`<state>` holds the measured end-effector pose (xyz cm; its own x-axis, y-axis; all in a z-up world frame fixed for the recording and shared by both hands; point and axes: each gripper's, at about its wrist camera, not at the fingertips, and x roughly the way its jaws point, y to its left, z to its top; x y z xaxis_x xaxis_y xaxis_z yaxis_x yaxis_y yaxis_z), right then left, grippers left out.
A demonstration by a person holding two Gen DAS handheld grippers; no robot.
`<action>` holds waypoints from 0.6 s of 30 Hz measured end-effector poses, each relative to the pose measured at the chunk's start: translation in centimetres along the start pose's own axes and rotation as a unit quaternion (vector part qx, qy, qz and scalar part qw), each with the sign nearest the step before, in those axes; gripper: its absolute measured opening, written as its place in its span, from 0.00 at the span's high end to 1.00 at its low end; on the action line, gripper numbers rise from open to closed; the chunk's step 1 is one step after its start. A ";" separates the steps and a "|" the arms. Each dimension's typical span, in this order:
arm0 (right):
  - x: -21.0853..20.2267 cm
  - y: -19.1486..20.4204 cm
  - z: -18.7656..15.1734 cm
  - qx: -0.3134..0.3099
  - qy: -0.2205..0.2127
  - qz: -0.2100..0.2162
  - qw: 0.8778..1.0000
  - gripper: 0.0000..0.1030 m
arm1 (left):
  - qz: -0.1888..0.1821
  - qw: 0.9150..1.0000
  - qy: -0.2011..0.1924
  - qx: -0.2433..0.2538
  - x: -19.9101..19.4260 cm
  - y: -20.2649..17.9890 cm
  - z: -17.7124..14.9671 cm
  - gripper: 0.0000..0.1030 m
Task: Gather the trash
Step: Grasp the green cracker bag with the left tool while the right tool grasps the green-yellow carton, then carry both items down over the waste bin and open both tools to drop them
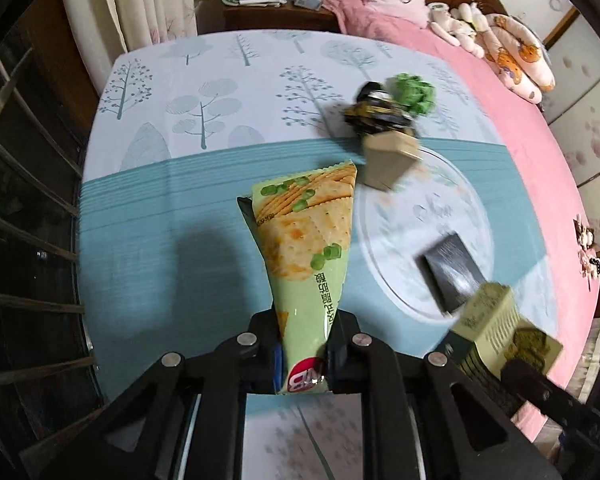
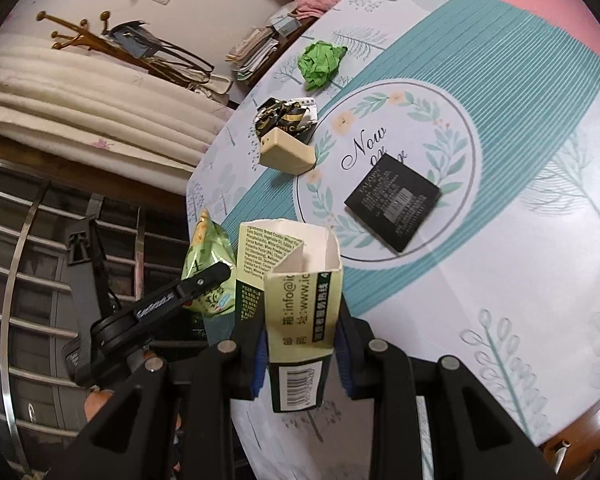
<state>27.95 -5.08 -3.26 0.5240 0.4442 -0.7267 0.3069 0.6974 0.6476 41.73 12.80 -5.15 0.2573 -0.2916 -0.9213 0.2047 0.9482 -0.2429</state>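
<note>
Room: bedroom; bed (image 1: 500, 92) with pink cover, pink pillow and plush toys behind the tabletop; barred window (image 1: 24, 240) on the dark side.
Tabletop (image 1: 172, 216): covered by a cloth printed with pale trees, a teal striped band and a floral wreath medallion (image 2: 384, 172) reading "Now".
Landmark: the wreath medallion, used for all places below.
Left tongs (image 1: 302, 354): clamped on the lower end of a green cracker wrapper (image 1: 306, 248); wrapper stands up off the cloth, over the teal band just beside the medallion's rim.
Right tongs (image 2: 302, 354): clamped on an opened pale green and dark carton (image 2: 296, 296), top flaps torn open; held in the air at the medallion's near edge.
Black card (image 2: 394, 202): flat square, fine white print, lying inside the medallion, partly over its lower wreath leaves.
Beige box (image 2: 286, 152): small, tilted, just outside the medallion's rim on the side toward the window.
Black-and-gold wrapper (image 2: 286, 114): crumpled, touching the beige box, outside the medallion.
Green paper ball (image 2: 320, 62): crumpled, beyond the black-and-gold wrapper, well clear of the medallion, toward the bed.
Nightstand (image 1: 268, 12): past the tabletop's far edge, stacked with papers.
Image quality: left wrist view is motion-blurred around the beige box and black card.
</note>
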 end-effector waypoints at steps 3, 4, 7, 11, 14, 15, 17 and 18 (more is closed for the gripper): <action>-2.1 -0.7 -0.6 -0.021 0.005 0.004 1.000 0.73 | -0.002 1.000 -0.014 0.003 -2.5 -2.0 -2.5 0.88; -2.6 -0.9 -0.8 -0.027 0.008 0.006 1.000 0.73 | -0.002 1.000 -0.016 0.003 -3.3 -2.3 -3.3 0.88; -4.7 -1.8 -1.4 -0.054 0.023 0.012 0.998 0.73 | 0.000 1.000 -0.030 0.002 -5.7 -4.4 -6.4 0.88; -8.1 -3.3 -2.1 -0.094 0.035 0.020 0.995 0.73 | 0.010 0.999 -0.052 -0.004 -8.5 -7.3 -10.6 0.88; -11.2 -4.8 -2.6 -0.121 0.041 0.027 0.991 0.73 | 0.009 0.998 -0.059 -0.015 -10.1 -10.2 -14.0 0.88; -12.3 -5.3 -2.9 -0.130 0.042 0.028 0.990 0.73 | 0.009 0.998 -0.060 -0.016 -10.4 -10.8 -14.8 0.88; -14.0 -6.3 -3.5 -0.143 0.043 0.031 0.988 0.73 | 0.011 0.998 -0.067 -0.014 -11.3 -13.1 -16.9 0.88; -14.7 -6.8 -3.8 -0.148 0.045 0.032 0.987 0.73 | 0.014 0.997 -0.071 -0.012 -11.6 -13.8 -17.7 0.88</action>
<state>15.14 -14.20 2.15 0.4572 0.5322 -0.7126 0.0218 0.7942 0.6072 19.16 5.32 3.53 0.3946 -0.2781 -0.8758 0.1736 0.9585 -0.2261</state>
